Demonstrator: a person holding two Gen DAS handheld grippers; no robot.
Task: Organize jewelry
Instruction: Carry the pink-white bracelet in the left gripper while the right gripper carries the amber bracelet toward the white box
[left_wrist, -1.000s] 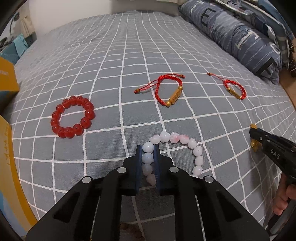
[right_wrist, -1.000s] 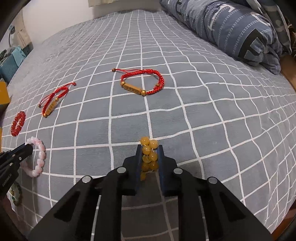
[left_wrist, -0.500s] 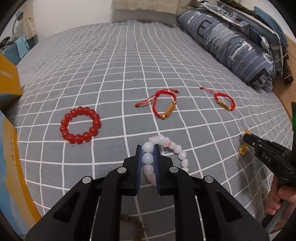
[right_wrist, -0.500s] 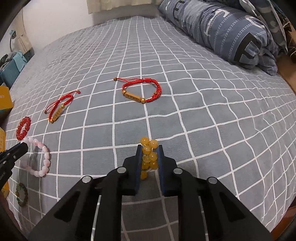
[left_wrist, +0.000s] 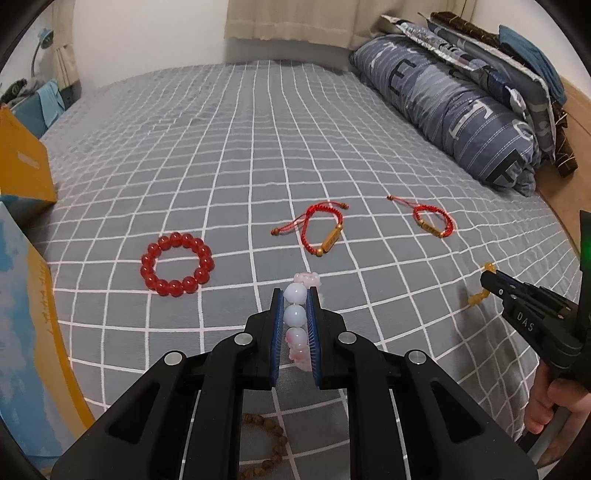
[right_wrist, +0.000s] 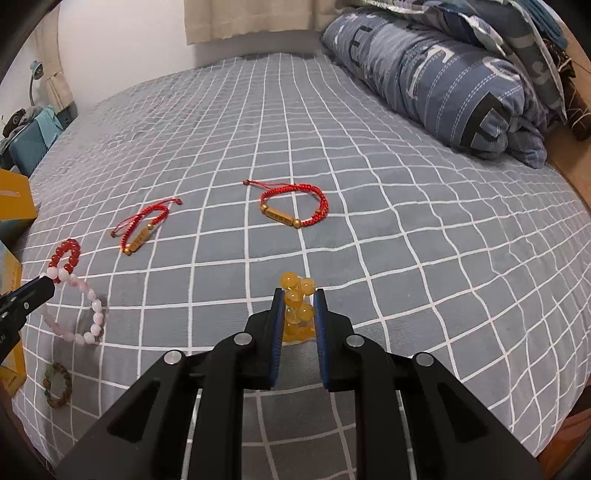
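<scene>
grid bedspread (left_wrist: 258, 147), left gripper (left_wrist: 295, 295) clamping pink bracelet (left_wrist: 295, 315), right gripper (right_wrist: 298, 299) apparently pinching amber bracelet (right_wrist: 297, 306)

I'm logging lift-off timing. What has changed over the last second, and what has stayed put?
Both grippers rose, lifting their bracelets off the bedspread: the pink bead bracelet now hangs from the left gripper, the amber bead bracelet from the right gripper. Neither let go; jaws stayed clamped. The red bead bracelet and both red cord bracelets lie unmoved.
</scene>
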